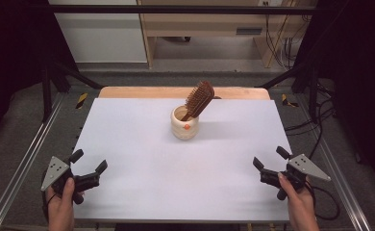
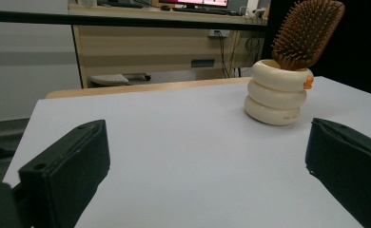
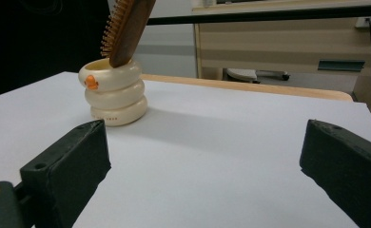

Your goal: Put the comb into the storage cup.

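A cream ringed holder (image 1: 184, 123) with a small orange knob stands near the middle back of the white table top (image 1: 142, 163). A brown wooden hairbrush (image 1: 199, 99) stands in it, handle down, head leaning to the right. My left gripper (image 1: 88, 161) rests at the front left, held by a hand, jaws wide apart with nothing between them. My right gripper (image 1: 270, 158) sits at the front right, also open and empty. The holder (image 2: 275, 93) and hairbrush (image 2: 307, 33) show ahead of the left gripper; the right gripper view has the holder (image 3: 113, 92) and hairbrush (image 3: 126, 28) too.
The table's wooden edge (image 1: 176, 91) runs behind the white top. Metal rails (image 1: 22, 163) flank the table on both sides. Beyond stand a wooden desk (image 1: 209, 24), cables (image 1: 281, 43) and black frame struts (image 1: 75, 74).
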A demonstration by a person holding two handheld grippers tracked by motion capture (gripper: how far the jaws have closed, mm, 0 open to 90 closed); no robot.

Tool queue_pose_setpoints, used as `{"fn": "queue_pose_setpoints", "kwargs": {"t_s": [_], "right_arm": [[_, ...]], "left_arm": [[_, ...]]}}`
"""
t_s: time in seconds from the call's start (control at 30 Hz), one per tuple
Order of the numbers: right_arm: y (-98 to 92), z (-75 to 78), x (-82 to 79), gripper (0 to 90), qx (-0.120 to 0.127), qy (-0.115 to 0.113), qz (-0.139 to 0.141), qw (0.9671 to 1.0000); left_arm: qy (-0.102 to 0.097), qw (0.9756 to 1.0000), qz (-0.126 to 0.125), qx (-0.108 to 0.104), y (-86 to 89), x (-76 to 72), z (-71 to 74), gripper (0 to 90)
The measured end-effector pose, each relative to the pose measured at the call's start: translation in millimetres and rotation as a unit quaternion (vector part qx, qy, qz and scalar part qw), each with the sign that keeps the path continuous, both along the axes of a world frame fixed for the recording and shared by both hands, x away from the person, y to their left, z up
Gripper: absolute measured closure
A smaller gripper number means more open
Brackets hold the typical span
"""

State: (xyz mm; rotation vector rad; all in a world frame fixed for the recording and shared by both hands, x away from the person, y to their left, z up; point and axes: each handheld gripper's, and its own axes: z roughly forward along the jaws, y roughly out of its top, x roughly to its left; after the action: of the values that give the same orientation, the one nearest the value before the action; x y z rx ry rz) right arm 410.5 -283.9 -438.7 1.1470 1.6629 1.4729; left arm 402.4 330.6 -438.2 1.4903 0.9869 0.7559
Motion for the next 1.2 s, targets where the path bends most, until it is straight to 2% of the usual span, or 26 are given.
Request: {"fn": "queue_pose_setpoints", "kwargs": {"t_s": [0.17, 0.47, 0.6, 0.73, 1.07, 1.2], "right_arm": [[2.0, -4.9, -1.5, 3.0, -0.006, 0.002, 0.005, 1.0000], [9.2, -12.1, -1.2, 2.9, -0.016, 0.007, 0.021, 0.9996], [12.6, -14.6, -1.3, 2.9, -0.018, 0.009, 0.029, 0.9994], [16.1, -17.1, -0.7, 2.9, -0.019, 0.010, 0.038, 0.9990], [23.6, -21.9, 1.9, 2.9, -0.021, 0.017, 0.060, 0.9978], [26.3, -22.1, 2.9, 2.9, -0.019, 0.018, 0.067, 0.9974]], "left_arm": [[-0.001, 1.0000, 0.001, -0.006, 1.3, 0.3, 0.0, 1.2], [-0.003, 1.0000, -0.002, -0.003, 0.6, 0.3, 0.4, 1.2], [-0.009, 0.9999, -0.003, 0.011, -2.0, -0.4, 1.3, 1.2], [-0.009, 0.9998, -0.010, 0.015, -5.4, -0.2, 1.1, 1.2], [-0.008, 0.9999, -0.012, 0.007, -4.4, 0.0, 1.1, 1.2], [-0.010, 0.9998, -0.014, 0.010, -5.4, -0.1, 1.1, 1.2]]}}
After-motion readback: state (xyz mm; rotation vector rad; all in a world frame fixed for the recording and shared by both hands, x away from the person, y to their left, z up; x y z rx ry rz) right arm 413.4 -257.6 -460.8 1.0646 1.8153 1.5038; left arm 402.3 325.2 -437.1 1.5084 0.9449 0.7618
